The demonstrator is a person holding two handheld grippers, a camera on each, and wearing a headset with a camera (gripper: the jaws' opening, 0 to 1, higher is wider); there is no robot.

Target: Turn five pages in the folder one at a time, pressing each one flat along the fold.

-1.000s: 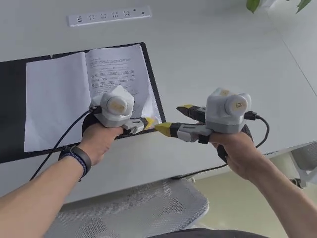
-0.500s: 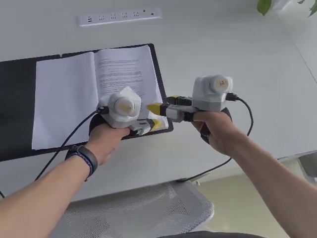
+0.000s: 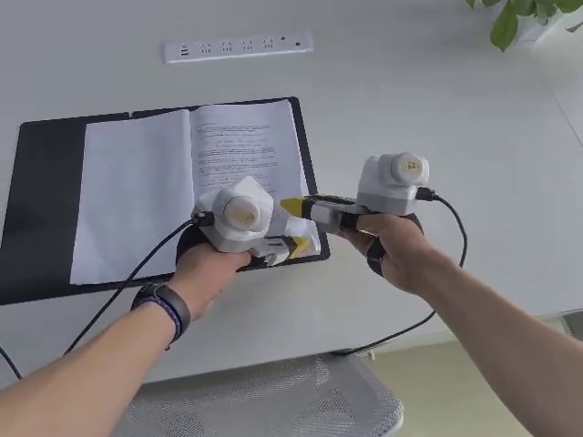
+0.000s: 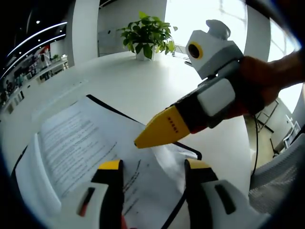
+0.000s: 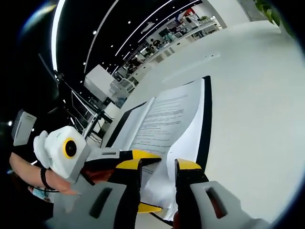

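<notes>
My right claw [image 3: 291, 208] has swung in over the white bench [image 3: 410, 91] to the lower right corner of the printed white page [image 3: 246, 155] in the open black folder [image 3: 41, 209], jaws narrowed around it but not yet pinching; left claw [image 3: 293, 246] spread alongside; a page-turn seems imminent.

Bare table [image 3: 437, 109] is found right of the folder [image 3: 46, 209] and behind it, bounded by the power strip [image 3: 239, 45] and the plant [image 3: 515, 23]. The folder's near right corner is crowded: the right gripper [image 3: 296, 209] is held just in front of the left gripper [image 3: 296, 246], with the jaws of both parted. The left-hand pages are left uncovered.
</notes>
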